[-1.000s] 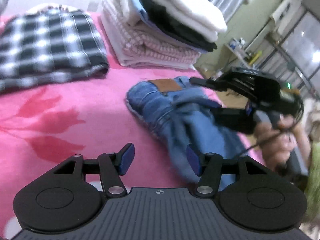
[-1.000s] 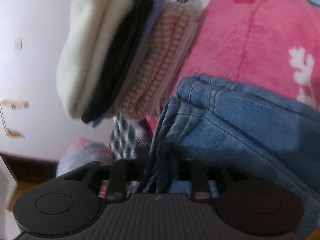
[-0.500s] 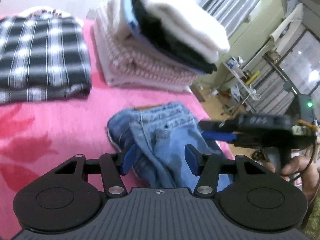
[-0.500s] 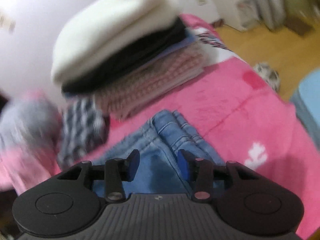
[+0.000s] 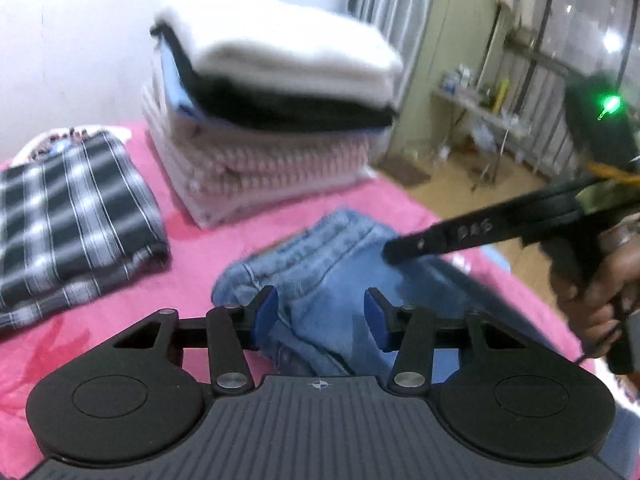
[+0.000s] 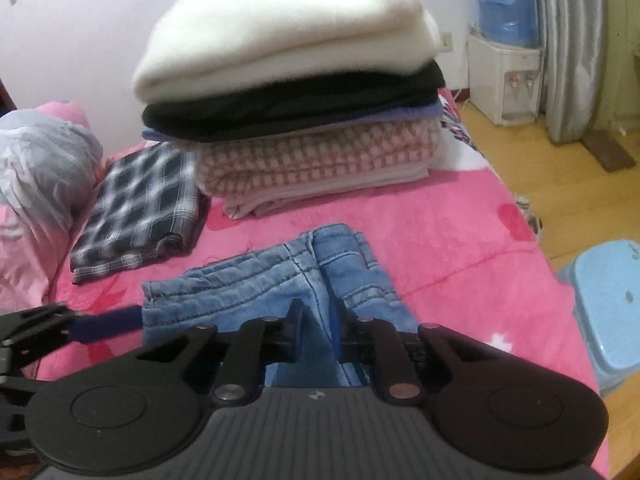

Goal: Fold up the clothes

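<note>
Left tongs [image 5: 321,312]: jaws apart and closing, denim between the blue pads [image 5: 267,312], no pad contact visible. Right tongs [image 6: 316,330]: jaws nearly together and closing, a ridge of denim between them; whether the pads press on it cannot be told. In the left view the right tongs [image 5: 394,254] enter from the right, tips over the denim, held by a hand [image 5: 592,280].

Items, largest first:

1. Pink blanket [image 6: 440,232], under both tongs and all clothing.
2. Stack of 4 or more folded items [image 6: 296,92], beyond both tongs, white piece on top, then black, blue, pink check.
3. Plaid shirt [image 5: 68,216], folded, beyond and left of the left tongs, just beside the stack.
4. Jeans [image 6: 248,284], partly folded, lying on the blanket directly ahead of and beneath both tongs, between them and the stack, apart from the stack.
5. Blue stool [image 6: 608,304], right of the right tongs, on the floor.
</note>
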The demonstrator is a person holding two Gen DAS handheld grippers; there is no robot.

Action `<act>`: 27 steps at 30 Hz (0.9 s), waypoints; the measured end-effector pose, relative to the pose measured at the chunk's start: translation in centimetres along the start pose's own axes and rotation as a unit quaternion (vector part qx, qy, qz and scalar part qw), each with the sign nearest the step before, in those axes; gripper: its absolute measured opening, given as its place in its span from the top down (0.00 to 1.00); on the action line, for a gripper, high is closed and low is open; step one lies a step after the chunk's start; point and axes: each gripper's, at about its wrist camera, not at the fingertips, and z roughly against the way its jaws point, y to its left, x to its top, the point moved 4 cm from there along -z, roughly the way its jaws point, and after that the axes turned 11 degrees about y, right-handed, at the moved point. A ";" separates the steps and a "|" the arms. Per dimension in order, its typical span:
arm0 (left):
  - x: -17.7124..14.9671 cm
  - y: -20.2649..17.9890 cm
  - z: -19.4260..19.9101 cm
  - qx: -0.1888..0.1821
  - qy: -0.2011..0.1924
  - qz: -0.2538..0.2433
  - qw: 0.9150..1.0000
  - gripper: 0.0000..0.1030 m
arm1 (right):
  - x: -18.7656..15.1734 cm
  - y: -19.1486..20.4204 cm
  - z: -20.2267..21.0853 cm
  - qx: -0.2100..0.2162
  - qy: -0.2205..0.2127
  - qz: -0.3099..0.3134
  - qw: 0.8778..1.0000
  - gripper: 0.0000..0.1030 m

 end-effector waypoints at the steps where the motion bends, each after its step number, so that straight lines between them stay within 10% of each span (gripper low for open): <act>1: 0.0 0.0 -0.3 -0.001 0.005 0.002 1.000 0.56 | 0.0 0.1 -0.2 -0.003 0.000 0.002 1.000 0.85; 11: 0.3 0.6 -0.7 0.013 0.003 0.029 1.000 0.93 | -0.5 0.4 0.6 -0.016 -0.025 0.007 1.000 0.97; 19: 1.6 0.4 2.6 0.008 -0.047 0.049 0.998 0.95 | 0.7 0.5 2.8 -0.001 -0.051 0.007 0.999 0.97; 27: 1.5 2.7 0.2 0.030 -0.015 0.077 0.997 0.95 | 1.6 1.5 -0.6 0.004 -0.035 0.004 0.999 0.97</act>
